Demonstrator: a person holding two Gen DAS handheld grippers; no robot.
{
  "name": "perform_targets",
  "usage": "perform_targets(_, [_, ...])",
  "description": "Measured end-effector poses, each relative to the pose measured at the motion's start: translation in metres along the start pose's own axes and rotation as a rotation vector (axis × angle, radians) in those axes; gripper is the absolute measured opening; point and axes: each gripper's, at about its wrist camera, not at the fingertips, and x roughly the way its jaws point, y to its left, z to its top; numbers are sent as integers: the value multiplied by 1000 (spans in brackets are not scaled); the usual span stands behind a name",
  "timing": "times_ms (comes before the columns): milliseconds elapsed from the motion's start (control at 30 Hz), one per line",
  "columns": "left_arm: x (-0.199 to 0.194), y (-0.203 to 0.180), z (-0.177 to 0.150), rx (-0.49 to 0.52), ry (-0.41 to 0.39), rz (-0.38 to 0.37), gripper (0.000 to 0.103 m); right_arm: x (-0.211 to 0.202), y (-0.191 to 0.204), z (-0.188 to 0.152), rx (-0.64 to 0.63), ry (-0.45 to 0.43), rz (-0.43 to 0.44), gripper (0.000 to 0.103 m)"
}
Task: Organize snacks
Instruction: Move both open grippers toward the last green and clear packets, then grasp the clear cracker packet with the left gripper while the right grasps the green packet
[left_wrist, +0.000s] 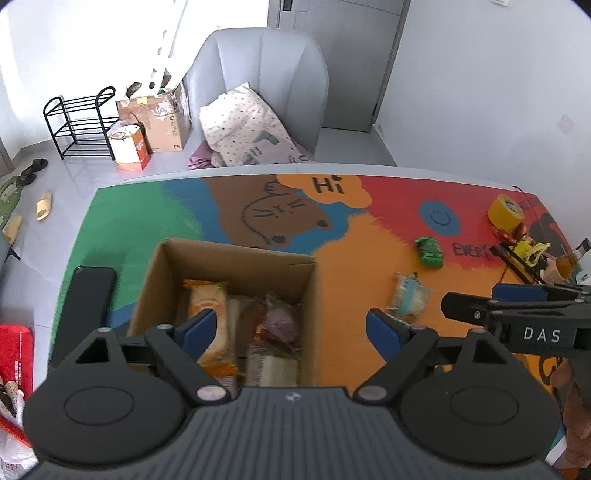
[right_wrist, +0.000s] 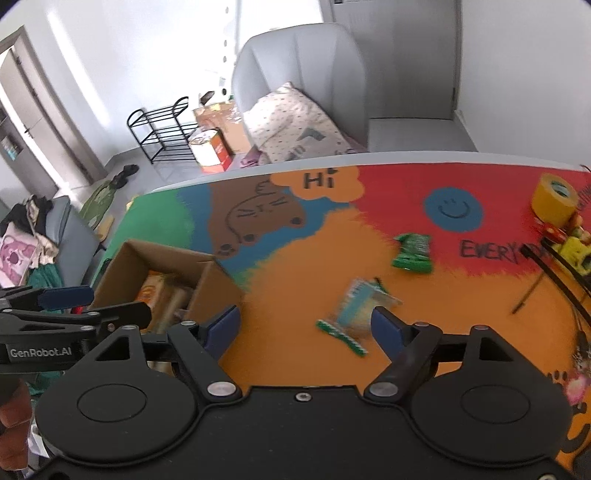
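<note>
An open cardboard box (left_wrist: 236, 258) stands on the colourful table mat and holds several snack packs, among them an orange one (left_wrist: 208, 306). My left gripper (left_wrist: 290, 330) is open and empty just above the box's near side. A light blue and white snack pack (right_wrist: 356, 314) lies on the orange part of the mat, and it also shows in the left wrist view (left_wrist: 408, 297). A green snack pack (right_wrist: 413, 253) lies further back. My right gripper (right_wrist: 306, 326) is open and empty, low over the mat, with the blue pack just beyond its right finger. The box (right_wrist: 207, 280) is to its left.
A yellow tape roll (right_wrist: 554, 199) and a pile of small toys and cables (right_wrist: 569, 243) sit at the table's right side. A black phone (left_wrist: 86, 306) lies left of the box. A grey armchair (left_wrist: 258, 85) with a pillow stands behind the table.
</note>
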Motion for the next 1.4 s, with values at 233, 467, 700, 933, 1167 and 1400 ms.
perform_targets(233, [6, -29, -2, 23, -5, -27, 87, -3, -34, -7, 44, -14, -5, 79])
perform_targets(467, [17, -47, 0, -11, -30, -39, 87, -2, -62, -13, 76, -31, -17, 79])
perform_targets(700, [36, -79, 3, 19, -29, -53, 87, 11, -89, -15, 116, -47, -18, 78])
perform_targets(933, [69, -108, 5, 52, 17, -70, 84, 30, -116, -18, 154, -31, -11, 74])
perform_targets(1167, [110, -124, 7, 79, 82, -65, 84, 53, -140, -12, 198, -10, -8, 74])
perform_targets(1400, [148, -134, 15, 112, 151, -50, 84, 77, -156, -8, 234, 11, 0, 71])
